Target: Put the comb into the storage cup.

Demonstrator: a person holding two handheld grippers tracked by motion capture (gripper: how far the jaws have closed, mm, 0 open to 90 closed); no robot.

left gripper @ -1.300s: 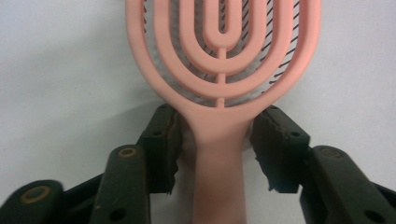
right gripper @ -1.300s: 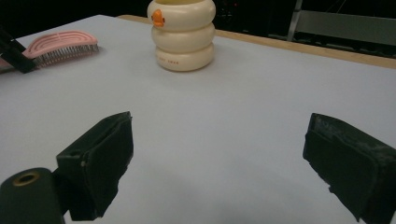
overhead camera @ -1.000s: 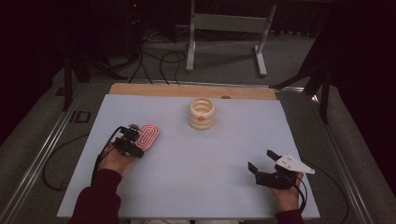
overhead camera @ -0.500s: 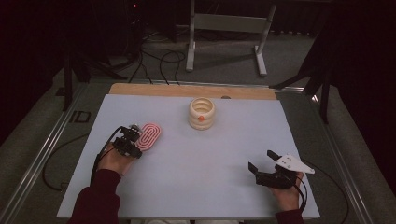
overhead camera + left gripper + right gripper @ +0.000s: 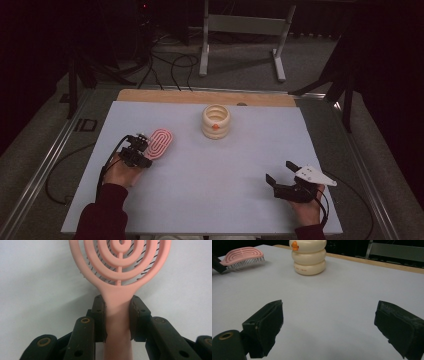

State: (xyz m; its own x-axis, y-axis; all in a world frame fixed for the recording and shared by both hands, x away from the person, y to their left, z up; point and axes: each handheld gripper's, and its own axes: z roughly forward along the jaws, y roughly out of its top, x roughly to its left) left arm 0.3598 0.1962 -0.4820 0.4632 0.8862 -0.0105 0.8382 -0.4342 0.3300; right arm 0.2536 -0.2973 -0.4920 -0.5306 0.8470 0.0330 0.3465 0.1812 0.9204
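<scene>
Nothing on the table has shifted since a second ago except our left gripper (image 5: 117, 312), whose jaws have just been closing and now clench the handle of the pink brush (image 5: 161, 142), lying left of the cream holder (image 5: 216, 121), while our right gripper (image 5: 283, 176) waits with jaws spread, well apart to the holder's right.

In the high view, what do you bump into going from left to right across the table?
left gripper → pink hairbrush → cream ringed holder → right gripper
</scene>
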